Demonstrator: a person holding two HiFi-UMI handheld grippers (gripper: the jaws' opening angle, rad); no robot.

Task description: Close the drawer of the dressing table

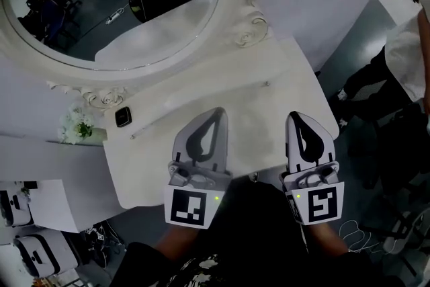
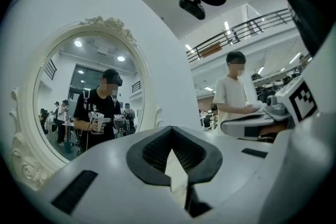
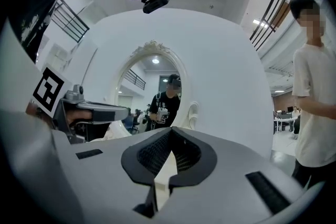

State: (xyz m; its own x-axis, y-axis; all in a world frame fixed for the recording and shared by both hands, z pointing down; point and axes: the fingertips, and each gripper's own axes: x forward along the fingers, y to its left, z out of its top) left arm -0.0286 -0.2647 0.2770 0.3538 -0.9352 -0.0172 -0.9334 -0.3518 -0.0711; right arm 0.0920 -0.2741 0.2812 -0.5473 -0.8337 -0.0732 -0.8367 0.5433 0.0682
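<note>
The white dressing table stands below me with its oval mirror at the back. No drawer sticks out past the table's front edge; the drawer front is hidden under the top. My left gripper and right gripper hover side by side over the front part of the tabletop, pointing toward the mirror. Both are shut with nothing between the jaws. In the left gripper view the left gripper faces the mirror. The right gripper also looks level at the mirror.
A small dark square object and a bunch of white flowers sit at the table's left. A person stands close on the right. White devices lie on the floor at lower left.
</note>
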